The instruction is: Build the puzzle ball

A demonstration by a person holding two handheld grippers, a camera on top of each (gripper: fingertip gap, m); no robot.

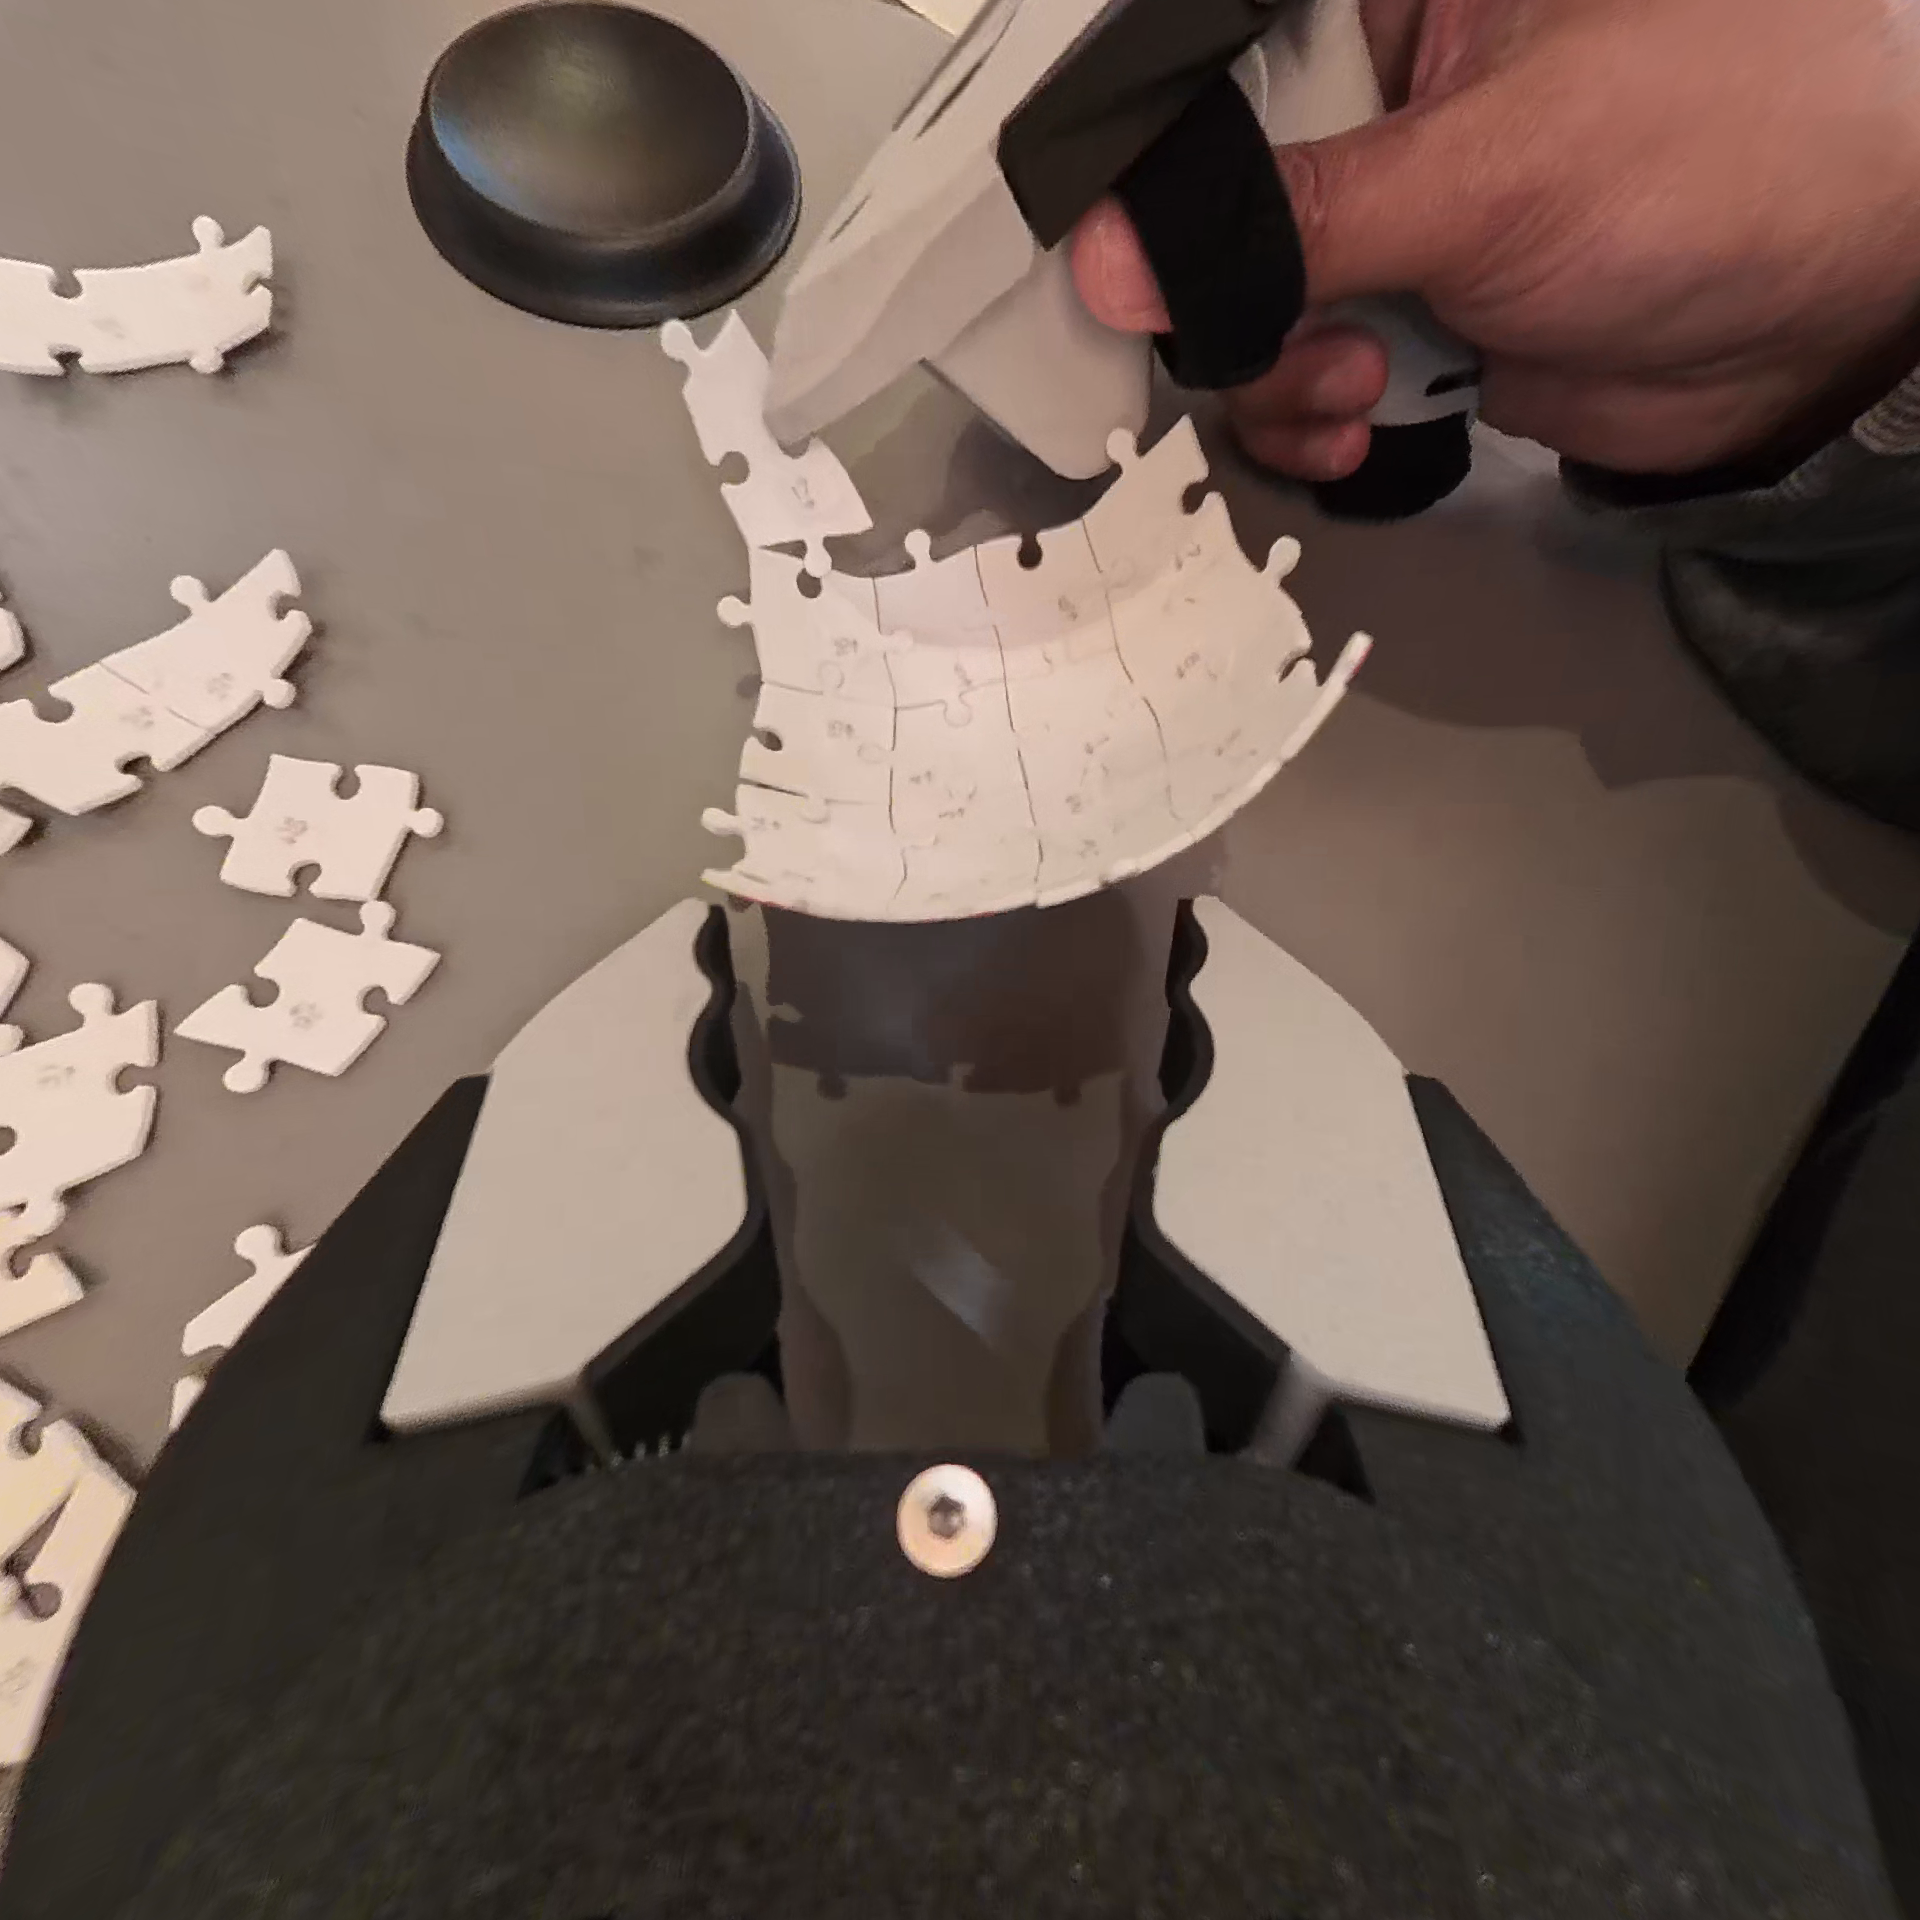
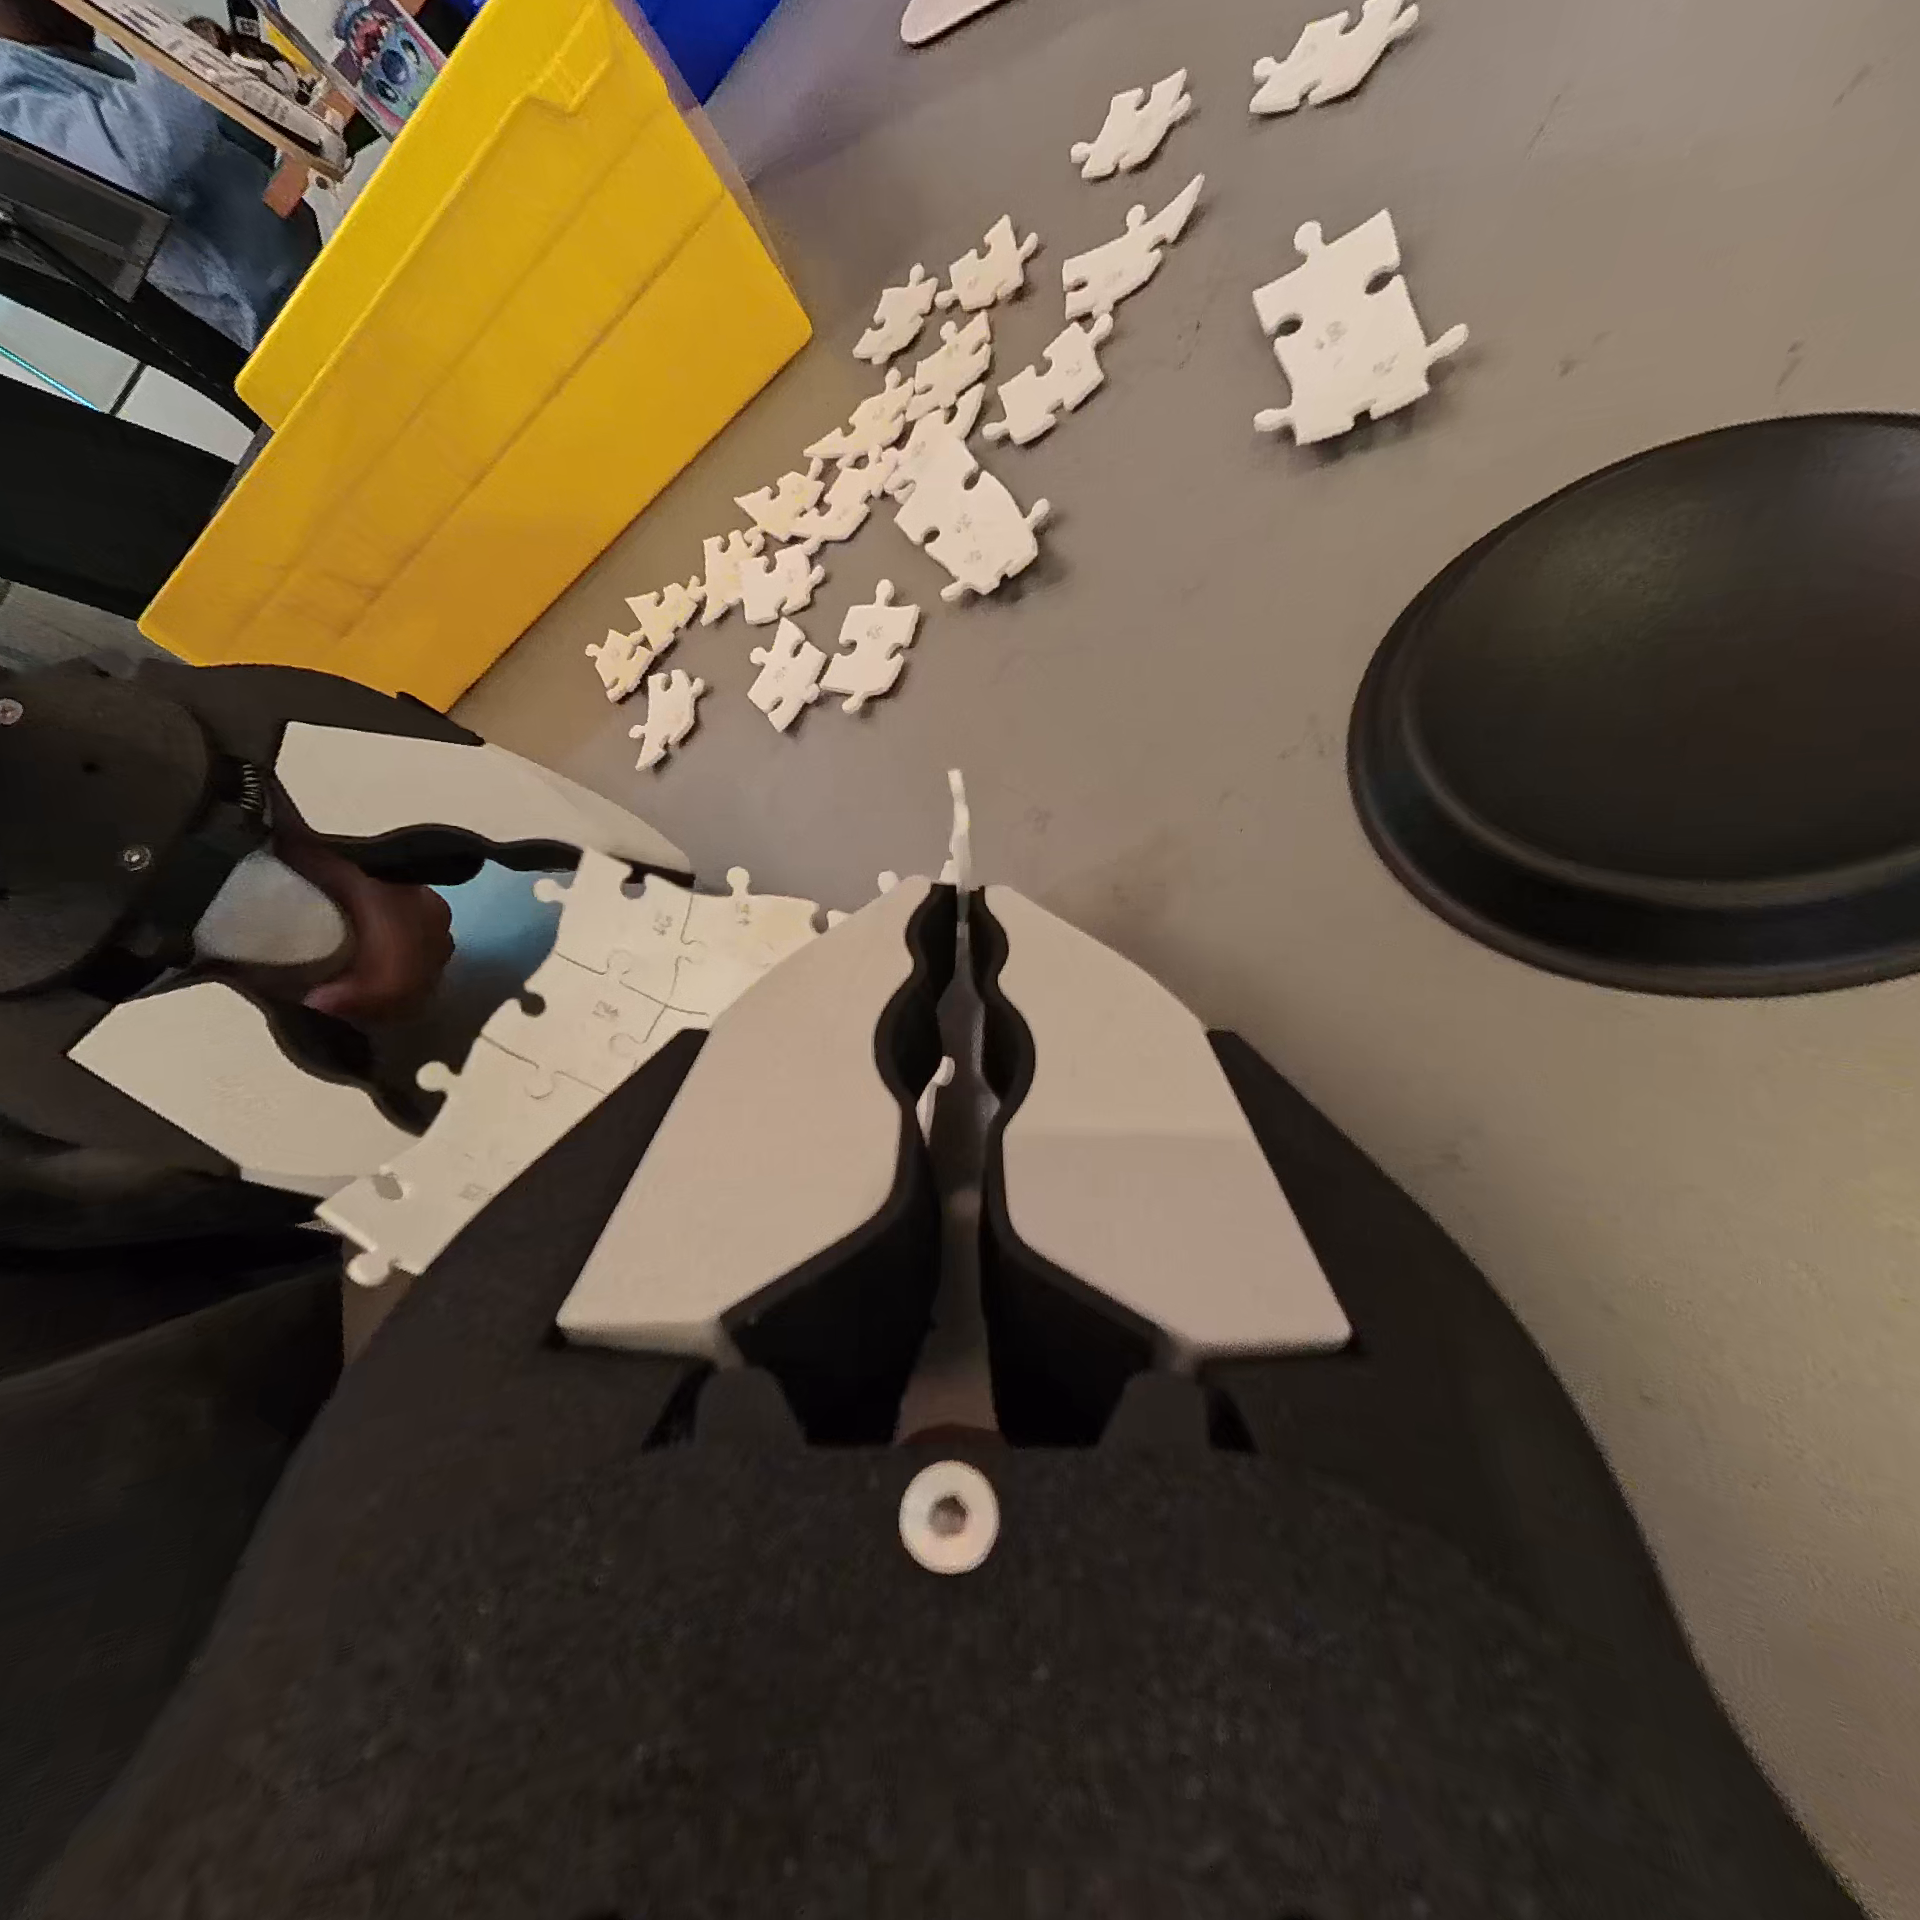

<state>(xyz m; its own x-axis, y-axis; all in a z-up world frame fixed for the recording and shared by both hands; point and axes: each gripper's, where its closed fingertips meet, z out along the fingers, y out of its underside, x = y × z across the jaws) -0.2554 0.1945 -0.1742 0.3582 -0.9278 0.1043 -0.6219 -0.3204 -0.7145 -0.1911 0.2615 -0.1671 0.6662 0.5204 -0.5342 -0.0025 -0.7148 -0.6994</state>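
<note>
currently gripping a single white puzzle piece [image 2: 961,831] edge-on with the right gripper [image 2: 964,896], jaws pressed together on it, the piece sticking up past the fingertips. showing in the left wrist view as the same piece [image 1: 764,447] hanging under the right gripper [image 1: 940,436], its lower corner meeting the top left edge of the curved assembled section [image 1: 1023,727]. holding the left gripper [image 1: 951,920] with jaws spread wide just below that section, fingertips at its lower rim; cannot tell whether touching or apart. appearing in the right wrist view as the left gripper [image 2: 561,977] opened around the near side of the curved section [image 2: 623,997], white inner face up, above the grey table [image 2: 1195,675]. sitting beyond on the table, a round black stand [image 1: 603,166], also at the right in the other view [image 2: 1662,707]. lying scattered to the left, loose white pieces [image 1: 312,826] and short joined strips [image 1: 135,301]; clustered in a heap [image 2: 883,488] near a yellow bin [image 2: 499,353]. wrapping around the right gripper's handle, a hand [image 1: 1558,229].
</note>
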